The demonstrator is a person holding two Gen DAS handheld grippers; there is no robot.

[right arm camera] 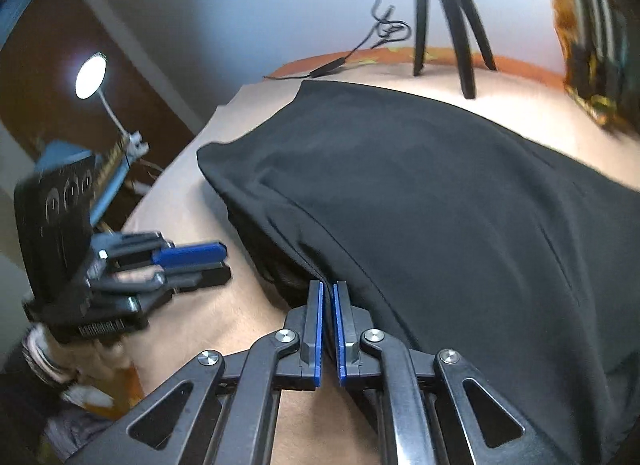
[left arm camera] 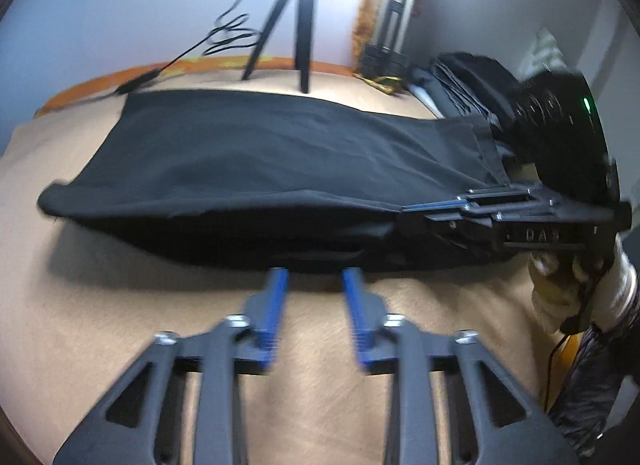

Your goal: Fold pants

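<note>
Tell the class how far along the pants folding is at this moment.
Done: the black pants already lie doubled lengthwise on the tan surface. In hand: the right gripper is shut on the pants' near edge, lifting it slightly, while the left gripper is open, its tips at that same edge, gripping nothing. Left: the crosswise folds.

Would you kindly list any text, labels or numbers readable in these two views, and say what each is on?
Raised lettering on the side of the right gripper, near: too blurred to read.
Round markings on the black housing of the left gripper, near: symbols, no legible text.
Black pants: no label visible.
</note>
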